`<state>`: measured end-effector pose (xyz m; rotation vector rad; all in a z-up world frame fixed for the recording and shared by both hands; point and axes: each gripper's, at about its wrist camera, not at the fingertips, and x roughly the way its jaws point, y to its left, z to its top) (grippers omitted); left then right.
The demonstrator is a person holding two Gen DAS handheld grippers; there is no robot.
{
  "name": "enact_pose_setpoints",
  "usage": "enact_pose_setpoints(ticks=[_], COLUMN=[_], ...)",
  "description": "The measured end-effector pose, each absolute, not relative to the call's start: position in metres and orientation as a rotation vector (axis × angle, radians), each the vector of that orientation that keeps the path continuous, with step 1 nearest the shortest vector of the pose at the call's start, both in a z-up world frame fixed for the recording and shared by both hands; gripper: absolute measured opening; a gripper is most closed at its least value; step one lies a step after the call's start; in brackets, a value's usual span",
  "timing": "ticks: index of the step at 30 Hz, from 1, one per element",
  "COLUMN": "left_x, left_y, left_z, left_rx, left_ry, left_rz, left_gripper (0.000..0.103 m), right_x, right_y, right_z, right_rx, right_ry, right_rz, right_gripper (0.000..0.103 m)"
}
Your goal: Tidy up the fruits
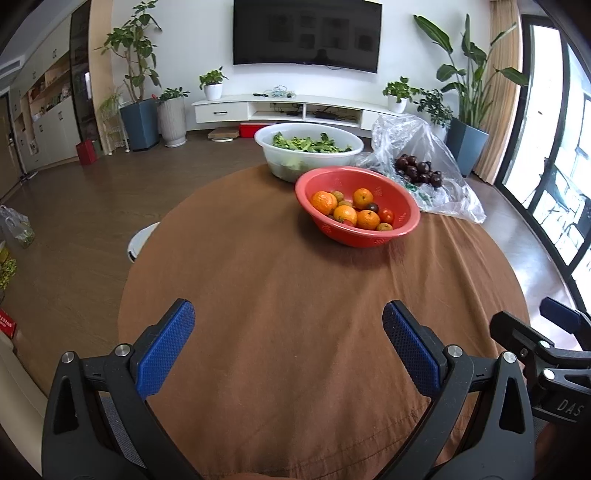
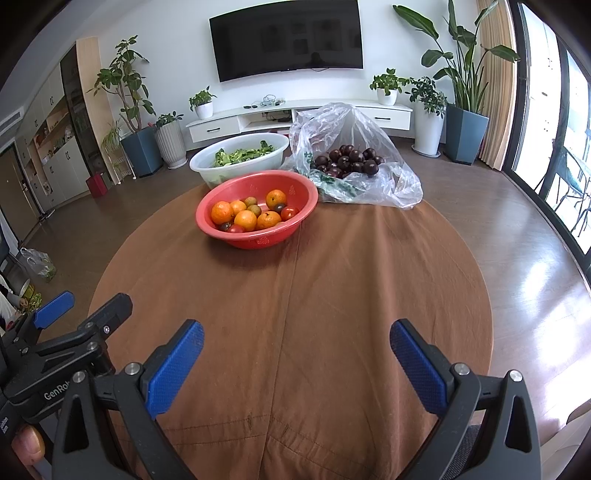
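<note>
Left gripper (image 1: 288,325) and right gripper (image 2: 295,343): jaws spread wide, empty, low over brown tablecloth (image 2: 332,277). Red bowl (image 2: 299,218) of mixed fruit at 11 o'clock from right gripper; dark plums (image 2: 349,160) in plastic bag (image 2: 399,184) at 12. Best approached from above, pinching one fruit gently.

Wall television (image 1: 306,33) (dark), potted plants (image 2: 125,92)

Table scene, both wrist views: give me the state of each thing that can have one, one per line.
Left tongs: open, empty, above the near table edge.
Right tongs: open, empty, above the near table edge.
Red basin: upright, holding oranges, tomatoes and small brownish fruits.
White basin: upright, holding leafy greens.
Clear plastic bag: open, slumped, dark plums piled inside.
Brown tablecloth: spread flat, lightly creased.
TV: off.
</note>
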<state>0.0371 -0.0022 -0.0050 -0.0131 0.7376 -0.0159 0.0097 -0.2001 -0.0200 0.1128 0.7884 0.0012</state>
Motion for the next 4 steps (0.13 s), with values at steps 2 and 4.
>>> enact_pose_setpoints(ticks=[2, 4], left_x=[0.0387, 0.0424], left_y=[-0.0023, -0.0005], left_z=[-0.0072, -0.0089], left_rx=[-0.018, -0.018], left_ry=[0.739, 0.74], left_rz=[-0.016, -0.021], left_gripper=[0.103, 0.103], right_x=[0.0078, 0.0083], right_y=[-0.2033, -0.2076], right_z=[-0.025, -0.0279], right_rx=[0.118, 0.128], right_ry=[0.794, 0.8], right_rz=[-0.001, -0.003], right_gripper=[0.103, 0.103])
